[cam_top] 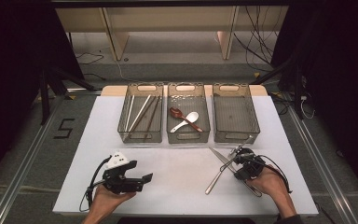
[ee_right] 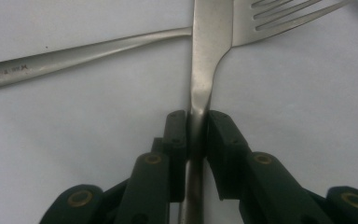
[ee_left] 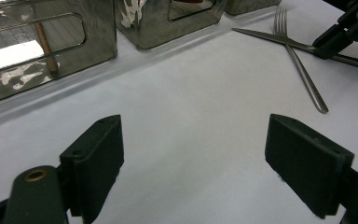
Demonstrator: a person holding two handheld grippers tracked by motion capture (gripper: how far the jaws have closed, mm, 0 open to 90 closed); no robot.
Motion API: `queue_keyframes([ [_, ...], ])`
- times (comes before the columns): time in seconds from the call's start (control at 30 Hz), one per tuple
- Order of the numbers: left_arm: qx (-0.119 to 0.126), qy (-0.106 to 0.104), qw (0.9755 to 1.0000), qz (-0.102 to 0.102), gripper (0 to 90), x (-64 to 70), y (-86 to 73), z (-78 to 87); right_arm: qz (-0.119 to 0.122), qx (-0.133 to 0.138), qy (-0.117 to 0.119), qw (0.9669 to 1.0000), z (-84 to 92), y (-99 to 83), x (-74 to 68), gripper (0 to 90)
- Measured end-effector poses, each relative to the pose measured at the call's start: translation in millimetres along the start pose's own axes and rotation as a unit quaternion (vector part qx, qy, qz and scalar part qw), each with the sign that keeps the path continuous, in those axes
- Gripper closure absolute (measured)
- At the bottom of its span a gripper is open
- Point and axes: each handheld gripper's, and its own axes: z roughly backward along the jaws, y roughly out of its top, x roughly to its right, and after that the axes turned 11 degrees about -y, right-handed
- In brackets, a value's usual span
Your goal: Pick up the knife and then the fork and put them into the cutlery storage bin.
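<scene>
High view first, from the left: the left gripper (cam_top: 135, 179) rests low over the white table (cam_top: 177, 172) in the person's left hand (cam_top: 103, 199), near the front edge, its jaws spread wide with nothing between them (the left gripper view looks out between the two black pads onto bare white surface). Beyond it, along the far side of the table, three smoky clear bins stand in a row: the left bin (cam_top: 140, 135) holds several chopsticks (cam_top: 140, 114), the middle bin (cam_top: 188, 136) holds a brown spoon (cam_top: 176, 112) and a white spoon (cam_top: 186, 121) crossing each other, and the right bin (cam_top: 235, 135) lies just past the cutlery. On the right, a knife (cam_top: 219, 156) and a fork (cam_top: 216, 179) lie crossed on the table in front of the right bin. The right gripper (cam_top: 238, 161), in the right hand (cam_top: 272, 184), is down at that crossing. In the right gripper view its jaws are pressed against both sides of the knife (ee_right: 200, 107), pinching the narrow neck where the blade meets the handle, while the knife passes over the fork (ee_right: 88, 51), whose tines fan out to the upper right
</scene>
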Motion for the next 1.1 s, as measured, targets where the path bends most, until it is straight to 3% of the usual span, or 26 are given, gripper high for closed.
queue_keyframes([
  [0.2, 0.000, 0.000, 1.0000, -0.001, 19.1, 0.1, 0.1, 0.0, 0.001, 0.001, 0.000, 1.0000, 0.3, 0.0, -0.1, 79.9],
  [0.4, 0.002, 0.001, 1.0000, -0.001, 19.3, -0.3, 0.0, 0.9, 0.022, 0.004, -0.015, 0.9997, 1.7, 1.2, -4.3, 80.5],
  [0.53, 0.002, 0.003, 1.0000, -0.002, 19.3, -0.7, 0.0, 1.6, 0.025, 0.005, -0.011, 0.9996, 2.6, 0.7, -4.5, 80.5],
  [0.83, 0.006, 0.004, 1.0000, 0.000, 19.3, -0.9, 0.2, 2.4, 0.018, 0.045, -0.001, 0.9988, 19.4, -1.8, -0.8, 80.5],
  [1.1, 0.012, 0.005, 0.9999, 0.001, 19.3, -1.9, -0.1, 3.4, 0.006, 0.094, 0.003, 0.9956, 43.9, -0.2, 9.1, 80.5],
])
